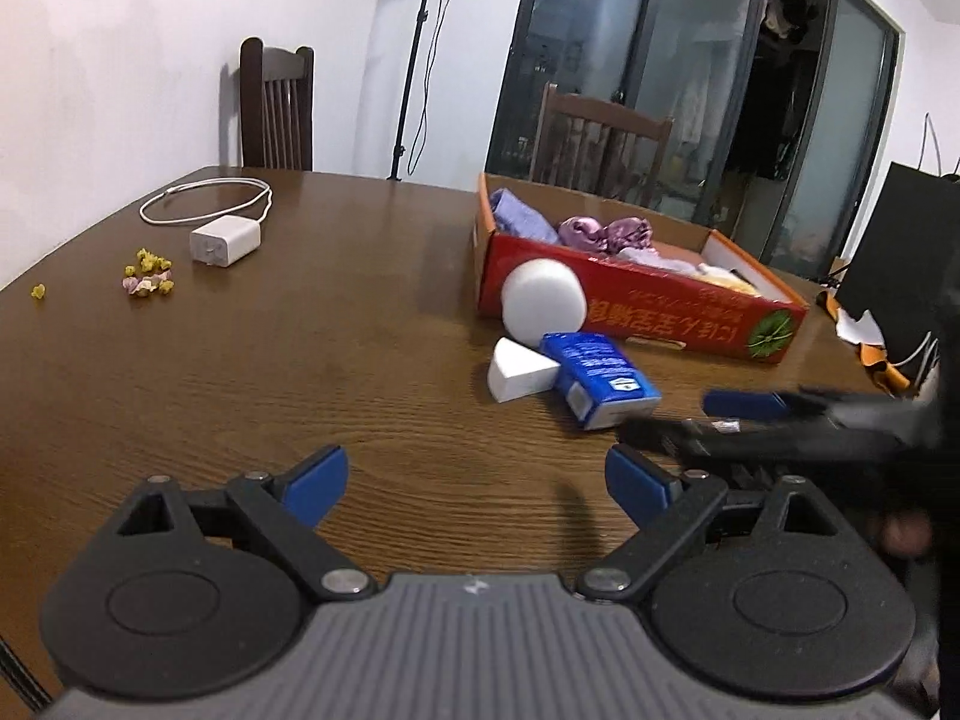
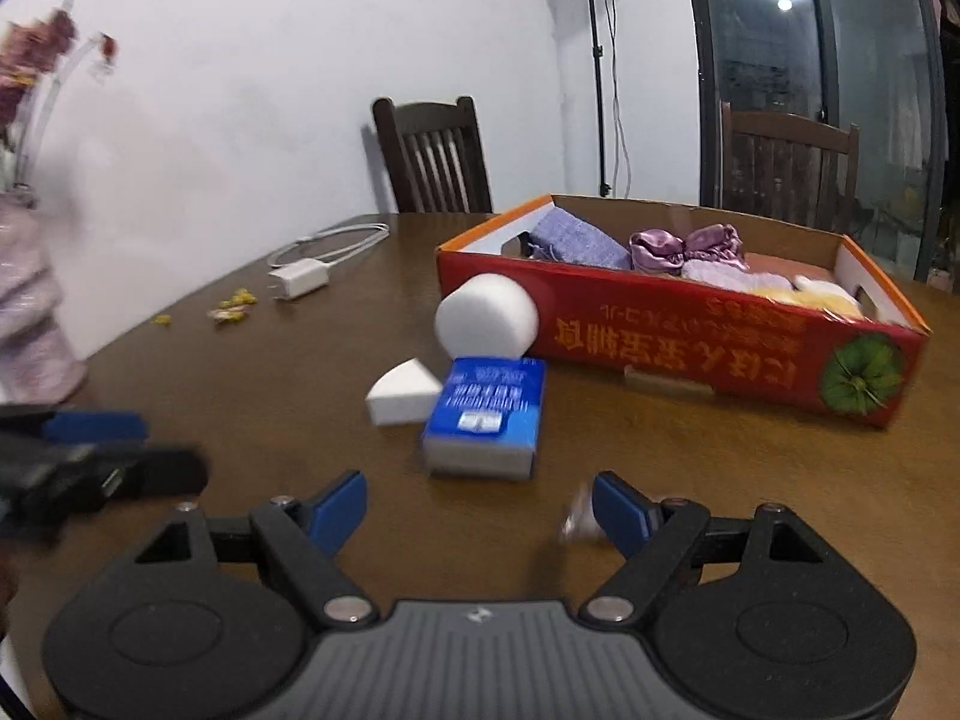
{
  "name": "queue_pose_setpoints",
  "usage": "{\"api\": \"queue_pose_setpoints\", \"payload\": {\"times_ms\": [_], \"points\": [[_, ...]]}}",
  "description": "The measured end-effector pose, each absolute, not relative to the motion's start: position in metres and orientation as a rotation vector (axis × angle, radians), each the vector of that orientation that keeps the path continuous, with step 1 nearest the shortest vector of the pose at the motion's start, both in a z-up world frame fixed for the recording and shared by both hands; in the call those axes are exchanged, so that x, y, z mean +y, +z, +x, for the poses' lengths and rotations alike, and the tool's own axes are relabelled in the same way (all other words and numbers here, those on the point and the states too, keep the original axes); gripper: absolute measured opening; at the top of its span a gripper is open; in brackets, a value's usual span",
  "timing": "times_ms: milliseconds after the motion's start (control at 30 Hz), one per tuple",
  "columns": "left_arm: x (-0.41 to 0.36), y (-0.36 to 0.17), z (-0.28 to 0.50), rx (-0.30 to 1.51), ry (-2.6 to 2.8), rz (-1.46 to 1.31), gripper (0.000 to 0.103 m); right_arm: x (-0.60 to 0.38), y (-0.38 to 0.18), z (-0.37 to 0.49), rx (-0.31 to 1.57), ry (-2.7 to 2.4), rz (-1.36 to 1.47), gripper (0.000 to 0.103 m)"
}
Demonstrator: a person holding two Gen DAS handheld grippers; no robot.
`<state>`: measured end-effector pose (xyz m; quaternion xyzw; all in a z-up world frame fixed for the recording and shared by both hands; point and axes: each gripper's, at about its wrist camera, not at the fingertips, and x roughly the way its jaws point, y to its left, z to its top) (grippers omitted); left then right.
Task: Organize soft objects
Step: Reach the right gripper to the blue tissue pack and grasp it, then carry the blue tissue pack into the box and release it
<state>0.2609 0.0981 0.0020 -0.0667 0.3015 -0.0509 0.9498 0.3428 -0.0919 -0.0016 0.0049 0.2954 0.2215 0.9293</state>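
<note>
A red cardboard box (image 1: pixel 660 312) (image 2: pixel 690 342) on the brown table holds lilac, purple satin and yellow soft cloths (image 2: pixel 684 249). In front of it lie a round white sponge (image 1: pixel 543 300) (image 2: pixel 486 315), a white wedge sponge (image 1: pixel 519 375) (image 2: pixel 403 399) and a blue tissue pack (image 1: pixel 600 378) (image 2: pixel 483 417). My left gripper (image 1: pixel 477 489) is open and empty, short of these. My right gripper (image 2: pixel 480 513) is open and empty, just in front of the tissue pack; it also shows blurred at the right of the left wrist view (image 1: pixel 780 414).
A white charger with coiled cable (image 1: pixel 225 243) (image 2: pixel 300 279) and small yellow and pink bits (image 1: pixel 147 279) (image 2: pixel 231 306) lie far left on the table. Two dark wooden chairs (image 2: pixel 432 156) (image 1: pixel 600 138) stand behind it. A light stand (image 2: pixel 597 60) is by the wall.
</note>
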Motion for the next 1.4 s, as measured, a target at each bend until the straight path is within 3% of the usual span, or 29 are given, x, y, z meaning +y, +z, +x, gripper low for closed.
{"api": "queue_pose_setpoints", "payload": {"times_ms": [133, 167, 233, 600, 667, 700, 733, 767, 833, 1033, 1200, 1400], "points": [[0.103, -0.004, 0.268, 0.634, -0.085, -0.131, 0.094, -0.076, -0.008, 0.374, 0.638, 0.447, 0.03, 0.079], [0.104, -0.005, 0.27, 0.637, -0.081, -0.135, 0.094, -0.074, -0.009, 0.38, 0.649, 0.446, 0.026, 0.075], [0.105, -0.006, 0.272, 0.64, -0.077, -0.142, 0.094, -0.07, -0.013, 0.385, 0.662, 0.439, 0.005, 0.054], [0.084, -0.014, 0.259, 0.67, -0.243, -0.215, 0.093, -0.116, -0.01, 0.269, 0.669, 0.672, -0.156, 0.053], [0.075, -0.016, 0.255, 0.67, -0.306, -0.242, 0.086, -0.125, -0.01, 0.25, 0.644, 0.694, -0.17, 0.059], [0.07, -0.018, 0.254, 0.673, -0.337, -0.251, 0.079, -0.131, -0.01, 0.244, 0.624, 0.683, -0.171, 0.069], [0.063, -0.021, 0.254, 0.678, -0.377, -0.263, 0.069, -0.138, -0.01, 0.239, 0.602, 0.651, -0.169, 0.071], [0.057, -0.025, 0.254, 0.686, -0.411, -0.272, 0.064, -0.145, -0.01, 0.237, 0.596, 0.609, -0.166, 0.072], [0.046, -0.029, 0.256, 0.739, -0.452, -0.284, 0.044, -0.163, -0.009, 0.238, 0.613, 0.509, -0.119, 0.07], [0.038, -0.03, 0.251, 0.741, -0.461, -0.347, 0.044, -0.204, 0.005, 0.239, 0.602, 0.496, 0.191, 0.063], [0.042, -0.026, 0.252, 0.738, -0.444, -0.387, 0.044, -0.189, -0.003, 0.26, 0.632, 0.492, 0.256, 0.043], [0.04, -0.03, 0.253, 0.756, -0.435, -0.382, 0.031, -0.185, -0.02, 0.272, 0.686, 0.515, 0.364, 0.024]]}}
